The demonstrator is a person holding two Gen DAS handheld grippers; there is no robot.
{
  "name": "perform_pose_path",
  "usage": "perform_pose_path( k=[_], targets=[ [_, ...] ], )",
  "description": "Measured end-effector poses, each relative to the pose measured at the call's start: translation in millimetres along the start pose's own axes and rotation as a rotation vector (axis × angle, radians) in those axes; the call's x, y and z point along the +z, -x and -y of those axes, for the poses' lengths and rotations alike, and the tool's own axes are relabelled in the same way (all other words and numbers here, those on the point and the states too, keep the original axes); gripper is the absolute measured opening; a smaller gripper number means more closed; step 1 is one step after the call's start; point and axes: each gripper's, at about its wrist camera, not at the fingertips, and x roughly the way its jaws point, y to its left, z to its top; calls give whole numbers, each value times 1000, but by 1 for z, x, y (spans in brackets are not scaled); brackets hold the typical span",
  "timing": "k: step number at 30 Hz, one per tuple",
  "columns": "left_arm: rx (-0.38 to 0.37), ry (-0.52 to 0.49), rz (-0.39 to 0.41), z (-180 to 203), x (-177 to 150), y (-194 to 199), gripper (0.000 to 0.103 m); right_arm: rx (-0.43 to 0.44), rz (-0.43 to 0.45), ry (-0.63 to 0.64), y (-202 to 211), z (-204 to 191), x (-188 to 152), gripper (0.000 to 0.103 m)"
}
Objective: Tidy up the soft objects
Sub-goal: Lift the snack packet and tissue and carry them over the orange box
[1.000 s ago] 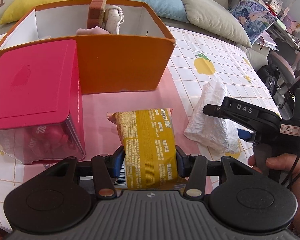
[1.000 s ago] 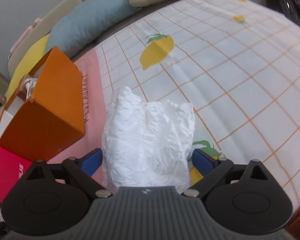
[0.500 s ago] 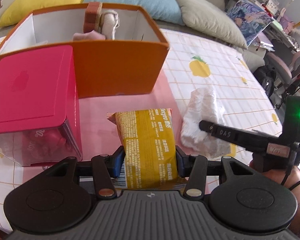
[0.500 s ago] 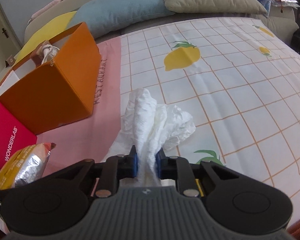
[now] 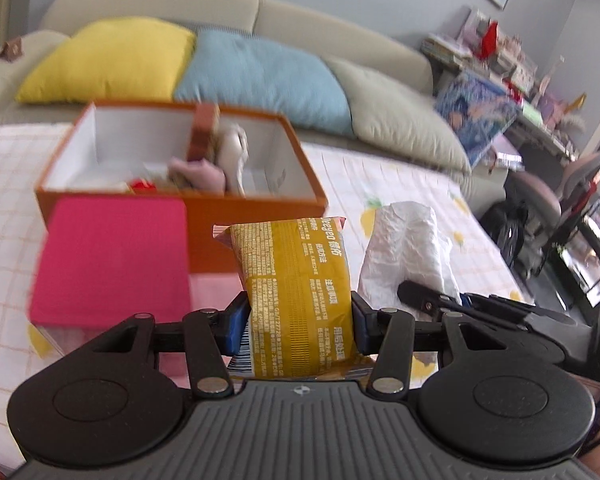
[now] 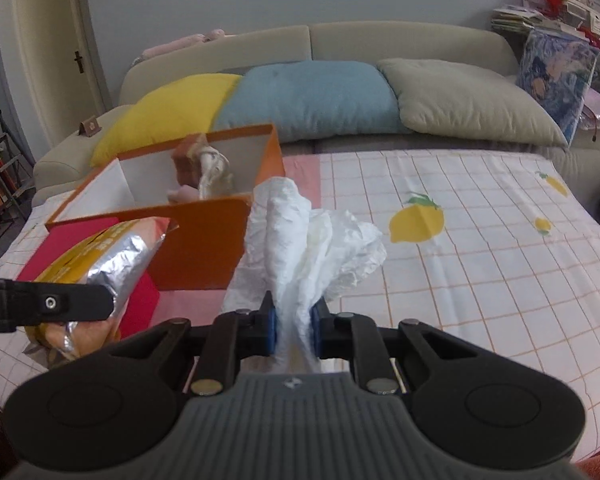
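My left gripper is shut on a yellow soft packet and holds it lifted above the table. My right gripper is shut on a crumpled white soft bundle, also lifted; the bundle shows to the right in the left wrist view. The yellow packet, with its silver end, shows at the left of the right wrist view. An open orange box stands ahead, with soft items inside. It also shows in the right wrist view.
A pink lidded box sits left of the orange box, close in front of it. The table has a checked cloth with lemon prints. A sofa with yellow, blue and beige cushions lies behind.
Both grippers have risen off the table with their loads and tilted up toward the sofa. The right gripper closed on the white bundle a second ago and has held it since.
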Motion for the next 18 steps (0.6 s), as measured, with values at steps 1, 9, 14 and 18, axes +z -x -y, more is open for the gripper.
perform_pose_path(
  k=[1,9,14,18],
  targets=[
    [1,2,16,-2,4,5,57,11,15,11,4,-5,6,15],
    [56,1,109,-29,40,24,57,129,116,97,11,-50,61,15],
    [101,-10,140,-52,62,26,57,184,142,155,-4,-80,92,15],
    [130,0,145,-74,76,20,57,211,145,191,-22,-99,111,15]
  ],
)
